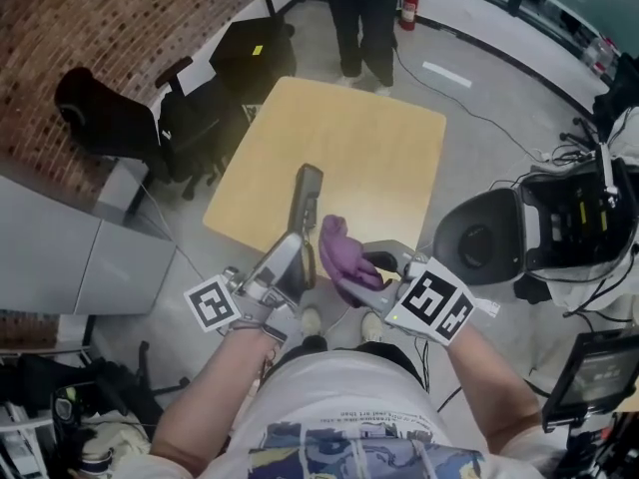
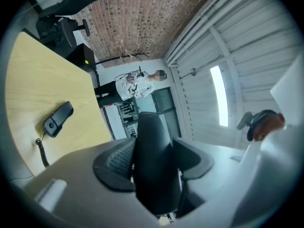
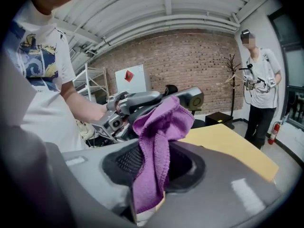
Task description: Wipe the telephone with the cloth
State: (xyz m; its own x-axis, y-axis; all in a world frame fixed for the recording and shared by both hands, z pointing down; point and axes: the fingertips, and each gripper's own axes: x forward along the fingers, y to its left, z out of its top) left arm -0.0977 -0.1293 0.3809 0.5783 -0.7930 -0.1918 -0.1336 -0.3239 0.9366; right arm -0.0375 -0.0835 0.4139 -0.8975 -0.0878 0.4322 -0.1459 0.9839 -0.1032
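Black telephone handset (image 1: 306, 200) is clamped in the left gripper (image 1: 288, 263), its length pointing away over the wooden table (image 1: 379, 138). The right gripper (image 1: 373, 264) pinches the purple cloth (image 1: 337, 252) just beside it.

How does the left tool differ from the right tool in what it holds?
The left tool grips a rigid black handset; the right tool pinches a soft purple cloth. The handset stands straight out from its jaws; the cloth droops over. Both tools are shut on their load.
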